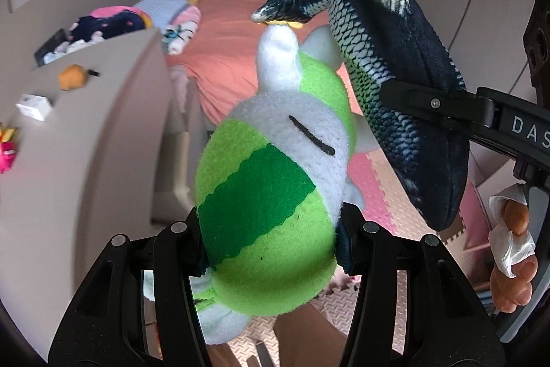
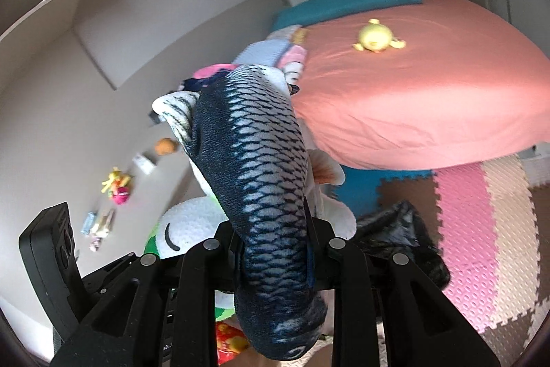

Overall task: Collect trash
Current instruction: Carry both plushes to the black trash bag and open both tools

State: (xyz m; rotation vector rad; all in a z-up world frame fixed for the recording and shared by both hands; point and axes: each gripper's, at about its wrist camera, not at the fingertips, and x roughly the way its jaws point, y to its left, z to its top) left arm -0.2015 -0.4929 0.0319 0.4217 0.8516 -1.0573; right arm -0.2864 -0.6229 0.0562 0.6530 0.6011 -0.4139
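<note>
My left gripper is shut on a green and white plush toy that fills the middle of the left wrist view. To its right, a dark blue scaled plush fish hangs in the other gripper, whose black finger crosses its body. In the right wrist view my right gripper is shut on that plush fish, tail fin up at the left. The green and white plush toy shows just behind and left of the fish. A person's hand with white wrapping holds the right tool.
A bed with a salmon sheet holds a yellow plush and folded clothes. A beige cabinet top at left carries small toys and a white box. Foam puzzle mats cover the floor, with a black bag on them.
</note>
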